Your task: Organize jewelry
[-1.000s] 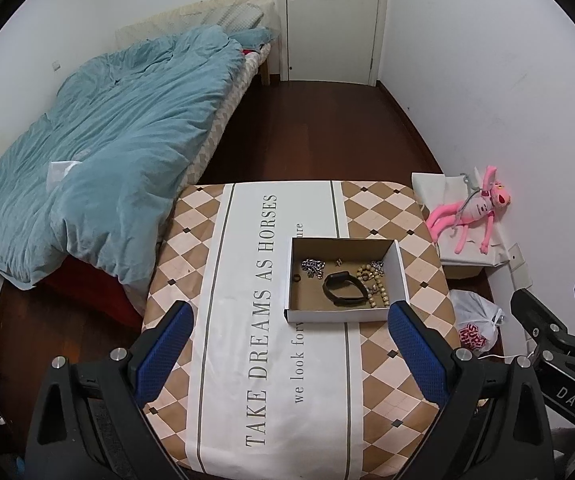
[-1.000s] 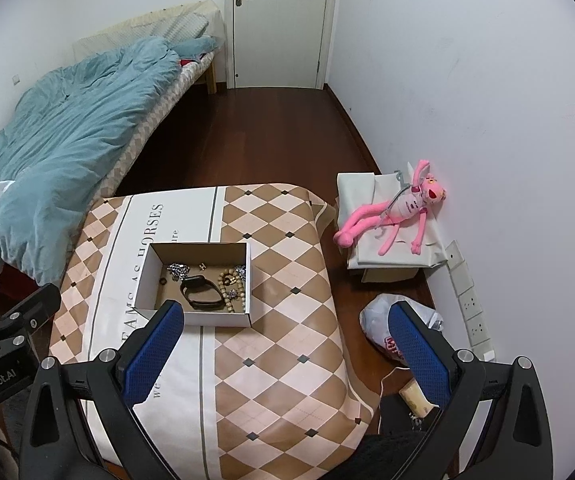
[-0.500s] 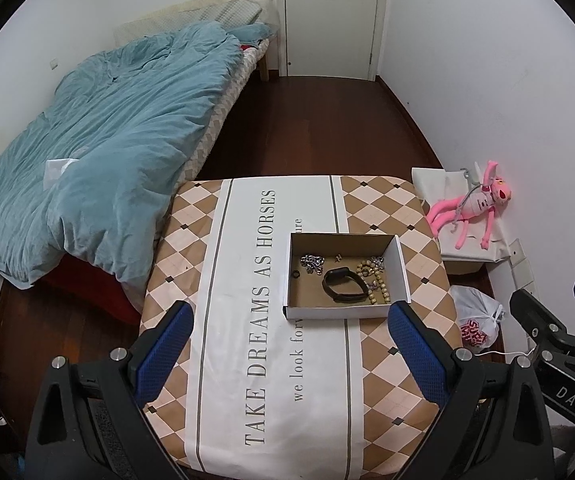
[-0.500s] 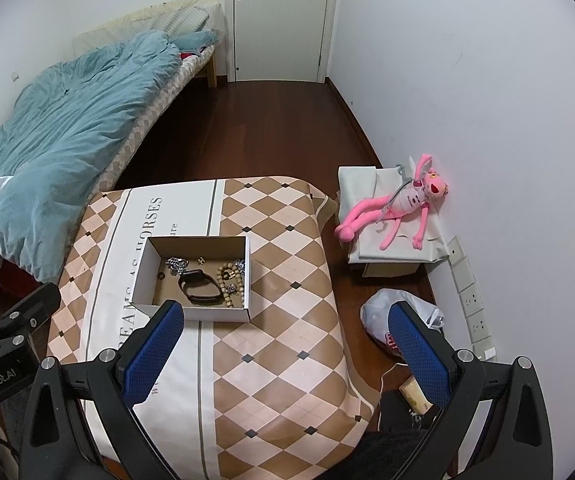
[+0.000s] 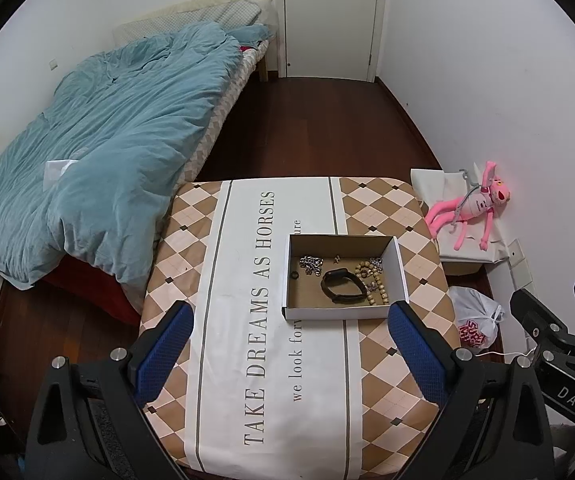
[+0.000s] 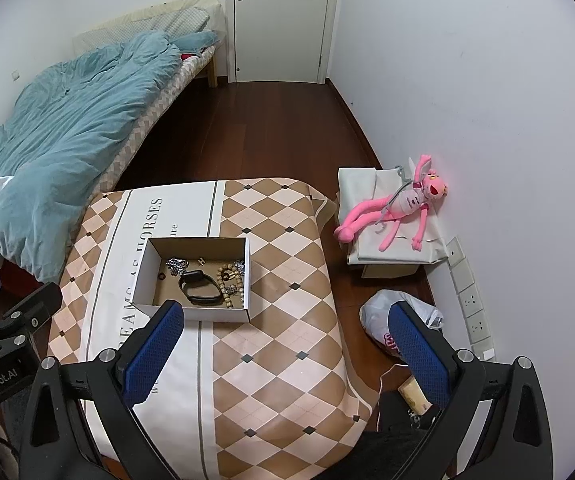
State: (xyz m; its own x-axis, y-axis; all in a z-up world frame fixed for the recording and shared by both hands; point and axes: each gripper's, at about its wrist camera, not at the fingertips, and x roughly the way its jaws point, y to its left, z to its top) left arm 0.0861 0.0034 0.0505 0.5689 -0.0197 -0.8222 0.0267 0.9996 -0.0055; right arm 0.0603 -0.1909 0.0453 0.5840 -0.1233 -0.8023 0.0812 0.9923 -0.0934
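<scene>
A shallow white cardboard box (image 5: 345, 313) (image 6: 191, 313) stands on the table with the checkered cloth (image 5: 247, 360) (image 6: 279, 360). In it lie a black wristband (image 5: 342, 286) (image 6: 200, 291), a silver chain (image 5: 310, 265) (image 6: 177, 266), a wooden bead bracelet (image 5: 373, 286) (image 6: 231, 284), a small dark ring (image 5: 294, 275) (image 6: 161, 277) and a small clasp (image 5: 338, 257). My left gripper (image 5: 291, 354) is open and empty, held high above the table's near side. My right gripper (image 6: 285, 354) is open and empty, to the right of the box.
A bed with a blue duvet (image 5: 107, 152) stands left of the table. A pink plush toy (image 6: 397, 204) lies on a covered box by the right wall. A plastic bag (image 5: 475, 318) sits on the floor. A closed door (image 5: 329, 16) is at the far end.
Both grippers have risen and pulled back a little, so the table and box look smaller and farther. The jaws stay open. Nothing in the box has moved.
</scene>
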